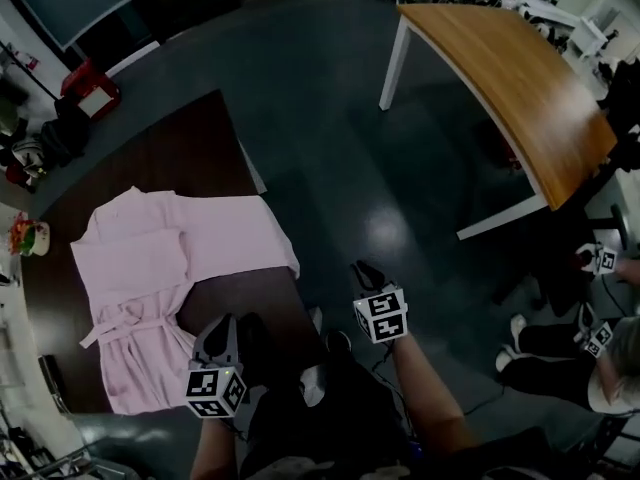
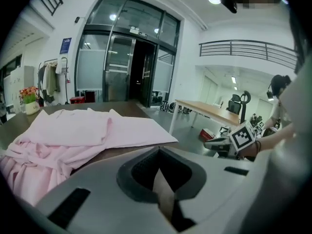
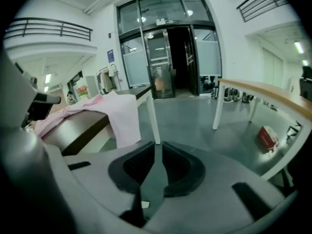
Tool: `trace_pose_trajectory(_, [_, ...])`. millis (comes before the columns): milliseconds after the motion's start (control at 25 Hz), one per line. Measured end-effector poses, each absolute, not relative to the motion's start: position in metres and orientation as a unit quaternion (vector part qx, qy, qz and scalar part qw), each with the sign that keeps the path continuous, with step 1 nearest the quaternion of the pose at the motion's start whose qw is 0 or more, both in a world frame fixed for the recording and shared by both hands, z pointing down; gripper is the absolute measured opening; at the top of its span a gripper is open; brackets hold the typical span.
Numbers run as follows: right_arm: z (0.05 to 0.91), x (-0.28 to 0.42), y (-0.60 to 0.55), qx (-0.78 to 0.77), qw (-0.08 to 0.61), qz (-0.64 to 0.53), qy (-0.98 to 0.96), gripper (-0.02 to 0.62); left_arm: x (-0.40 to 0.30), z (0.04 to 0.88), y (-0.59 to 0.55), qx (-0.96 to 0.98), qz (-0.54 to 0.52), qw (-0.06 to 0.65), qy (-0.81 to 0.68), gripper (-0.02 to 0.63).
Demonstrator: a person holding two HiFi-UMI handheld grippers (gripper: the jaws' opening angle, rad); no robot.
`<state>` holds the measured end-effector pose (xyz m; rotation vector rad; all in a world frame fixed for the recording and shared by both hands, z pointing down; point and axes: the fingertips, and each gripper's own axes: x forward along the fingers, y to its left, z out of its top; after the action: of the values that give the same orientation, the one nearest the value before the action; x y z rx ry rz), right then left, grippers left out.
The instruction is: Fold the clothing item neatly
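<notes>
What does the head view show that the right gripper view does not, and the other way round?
Only the head view shows the whole outline of the pink robe, and the marker cubes on the left gripper and right gripper. Only the right gripper view shows the glass entrance doors, a balcony railing, and that gripper's jaws shut on nothing. Both show the robe on the dark table and the wooden table with white legs.

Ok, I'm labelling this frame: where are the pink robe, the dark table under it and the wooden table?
pink robe (image 1: 140, 258): head view, its folded upper part.
dark table (image 1: 200, 143): head view, bare top beyond the robe.
wooden table (image 1: 510, 78): head view, middle of its top.
</notes>
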<state>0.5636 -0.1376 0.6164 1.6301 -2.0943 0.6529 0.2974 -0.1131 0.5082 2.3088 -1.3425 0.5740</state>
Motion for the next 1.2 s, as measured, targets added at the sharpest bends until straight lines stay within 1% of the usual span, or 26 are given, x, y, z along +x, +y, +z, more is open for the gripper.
trace_pose_trajectory(80, [0.638, 0.538, -0.140, 0.540, 0.215, 0.237, -0.778, 0.025, 0.305, 0.514, -0.119, 0.823, 0.218, 0.200, -0.484, 0.011])
trace_pose_trajectory(280, [0.671, 0.475, -0.133, 0.458, 0.209, 0.253, -0.826, 0.085, 0.310, 0.526, -0.133, 0.809, 0.254, 0.189, -0.496, 0.009])
trace_pose_trajectory(440, [0.682, 0.459, -0.153, 0.438, 0.180, 0.246, -0.846, 0.118, 0.316, 0.539, -0.154, 0.798, 0.243, 0.193, -0.517, 0.011])
trace_pose_trajectory(600, [0.695, 0.440, -0.163, 0.411, 0.185, 0.245, -0.858, 0.117, 0.311, 0.543, -0.148, 0.786, 0.240, 0.198, -0.534, 0.011])
trace_pose_trajectory(760, [0.704, 0.447, -0.176, 0.415, 0.199, 0.247, -0.852, 0.113, 0.308, 0.548, -0.142, 0.778, 0.238, 0.211, -0.542, 0.011])
trace_pose_trajectory(840, [0.704, 0.458, -0.176, 0.428, 0.218, 0.241, -0.843, 0.056, 0.304, 0.546, -0.139, 0.776, 0.237, 0.213, -0.545, 0.011])
trace_pose_trajectory(880, [0.701, 0.465, -0.176, 0.437, 0.224, 0.238, -0.838, 0.043, 0.302, 0.543, -0.138, 0.775, 0.235, 0.214, -0.547, 0.011])
trace_pose_trajectory(1040, [0.674, 0.503, -0.176, 0.485, 0.224, 0.240, -0.811, 0.031, 0.297, 0.523, -0.133, 0.776, 0.221, 0.205, -0.554, 0.009])
trace_pose_trajectory(1200, [0.623, 0.533, -0.184, 0.537, 0.201, 0.219, -0.790, 0.031, 0.280, 0.499, -0.128, 0.776, 0.198, 0.194, -0.566, 0.009])
